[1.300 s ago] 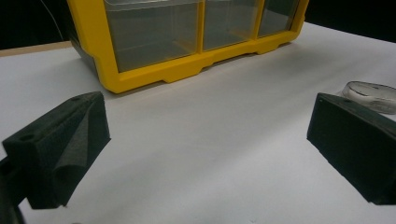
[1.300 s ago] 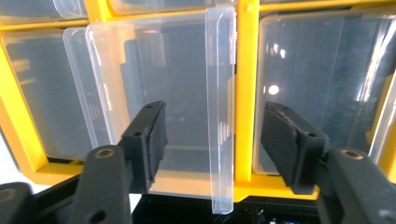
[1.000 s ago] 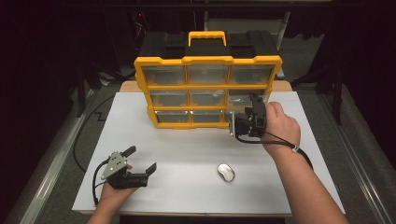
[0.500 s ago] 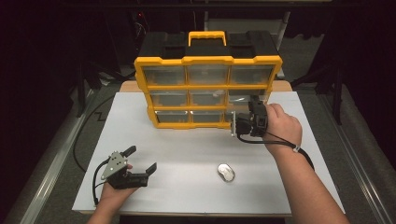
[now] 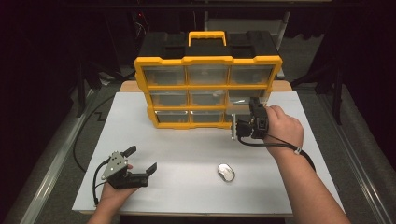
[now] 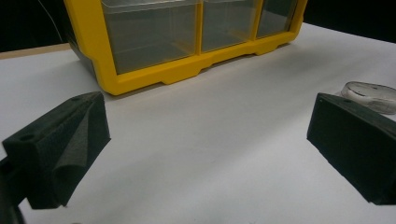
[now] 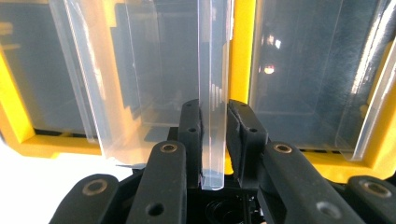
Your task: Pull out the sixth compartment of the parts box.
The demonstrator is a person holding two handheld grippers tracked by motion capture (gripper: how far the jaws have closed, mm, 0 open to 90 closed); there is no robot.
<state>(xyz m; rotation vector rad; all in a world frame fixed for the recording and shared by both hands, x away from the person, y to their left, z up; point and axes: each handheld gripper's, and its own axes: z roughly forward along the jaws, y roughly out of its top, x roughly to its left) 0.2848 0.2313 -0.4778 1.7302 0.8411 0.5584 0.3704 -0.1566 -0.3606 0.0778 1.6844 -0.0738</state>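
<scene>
Right gripper (image 7: pixel 214 140) view shows its jaws, just closed, pinching a clear drawer (image 7: pixel 212 93) lip. High view adds nine drawers, one mouse (image 5: pixel 226 172) beside the open left gripper (image 5: pixel 140 161).

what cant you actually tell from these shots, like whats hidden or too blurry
- Drawer contents: the clear fronts of the yellow organizer glare in the high view.
- Which drawer the right gripper has clamped by its clear drawer lip: the hand covers it in the high view.
- The small silvery object: too small in the high view, cut off behind a jaw in the left gripper view.
</scene>
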